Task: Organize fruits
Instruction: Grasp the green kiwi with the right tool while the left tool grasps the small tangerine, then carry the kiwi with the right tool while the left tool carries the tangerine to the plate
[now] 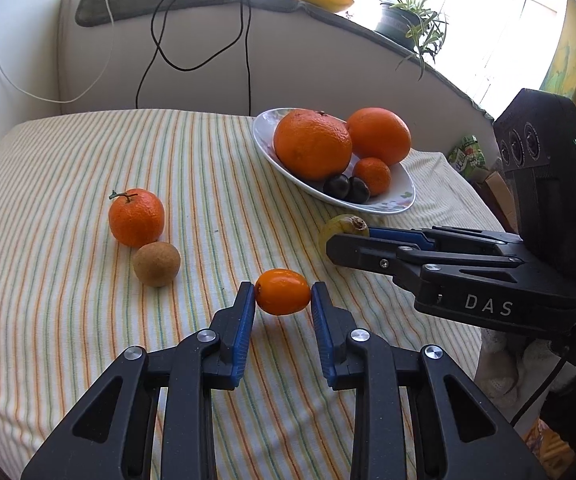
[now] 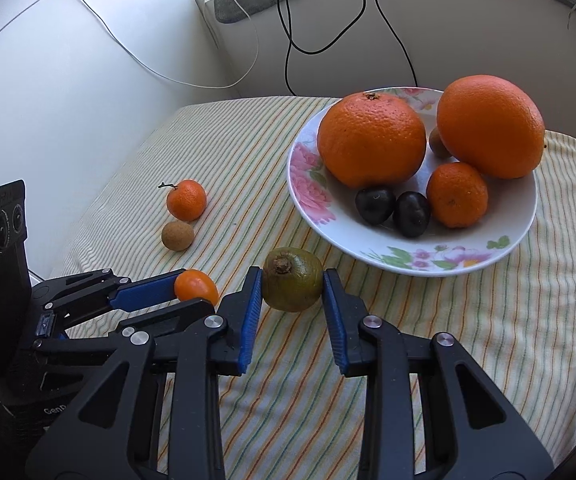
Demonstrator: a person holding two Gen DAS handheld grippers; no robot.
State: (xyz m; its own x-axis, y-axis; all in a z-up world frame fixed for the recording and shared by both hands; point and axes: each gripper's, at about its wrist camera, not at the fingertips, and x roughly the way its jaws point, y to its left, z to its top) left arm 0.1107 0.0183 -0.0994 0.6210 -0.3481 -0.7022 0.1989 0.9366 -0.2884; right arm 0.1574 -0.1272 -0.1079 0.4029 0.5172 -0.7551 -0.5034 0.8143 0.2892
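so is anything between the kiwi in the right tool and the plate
Nothing visible blocks it. The right tool grips the green kiwi, and only bare striped cloth lies between it and the near rim of the plate. Inside, the free spot is the front; the two dark plums and oranges fill the rest.

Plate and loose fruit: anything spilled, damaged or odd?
Nothing spilled or damaged. The plate sits level, its fruit inside. A mandarin and a brown fruit lie on the cloth; each tongs grips a fruit: left a kumquat, right a kiwi.
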